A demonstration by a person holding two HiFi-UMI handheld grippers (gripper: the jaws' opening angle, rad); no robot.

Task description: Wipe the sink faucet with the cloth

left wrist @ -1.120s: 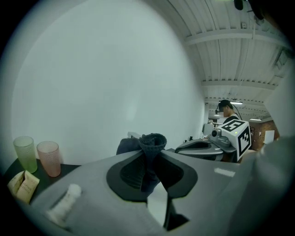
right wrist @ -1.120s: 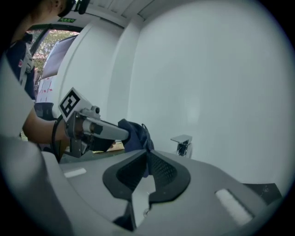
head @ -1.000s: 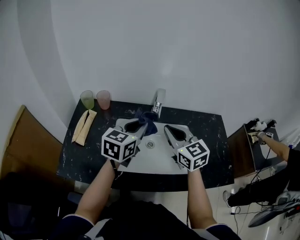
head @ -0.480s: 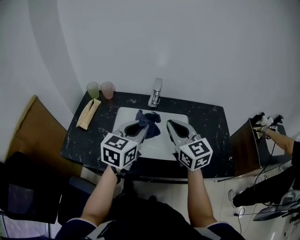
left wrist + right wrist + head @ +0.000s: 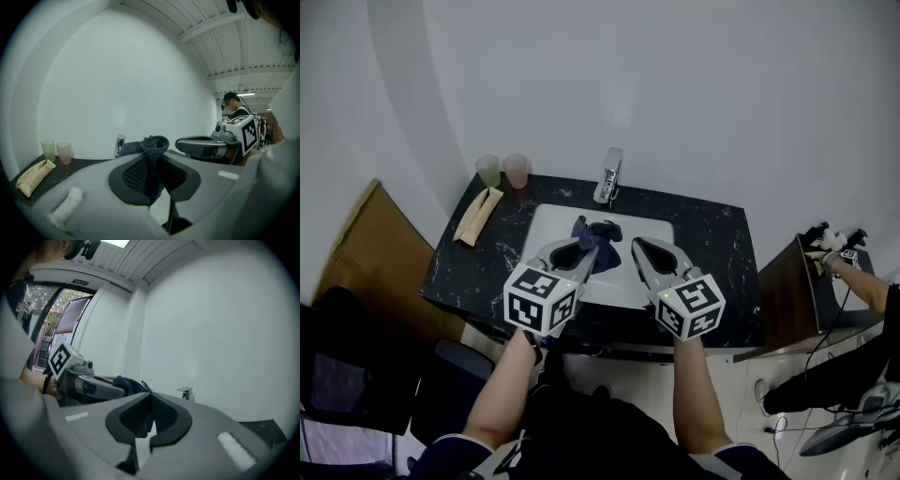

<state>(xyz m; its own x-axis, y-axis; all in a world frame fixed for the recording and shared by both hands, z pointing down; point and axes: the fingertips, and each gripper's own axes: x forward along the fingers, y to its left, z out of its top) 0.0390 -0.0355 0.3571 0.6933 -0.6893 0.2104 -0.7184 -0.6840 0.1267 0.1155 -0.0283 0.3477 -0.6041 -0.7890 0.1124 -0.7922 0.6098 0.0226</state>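
From the head: clamping the cloth point(image 5: 598, 234) in the left gripper point(image 5: 589, 249) over the sink point(image 5: 551, 225), apart from the faucet point(image 5: 609, 176) at the back edge of the counter point(image 5: 717, 246), with the right gripper point(image 5: 637, 247) just beside, and a green cup point(image 5: 488, 169), a pink cup point(image 5: 517, 170) and a beige bundle point(image 5: 478, 216) near the back left corner. From the left gripper: jaws only a little apart, pinching a fold of the cloth, faucet just behind it. From the right gripper: jaws pressed fully together on nothing, cloth to the left, faucet ahead.
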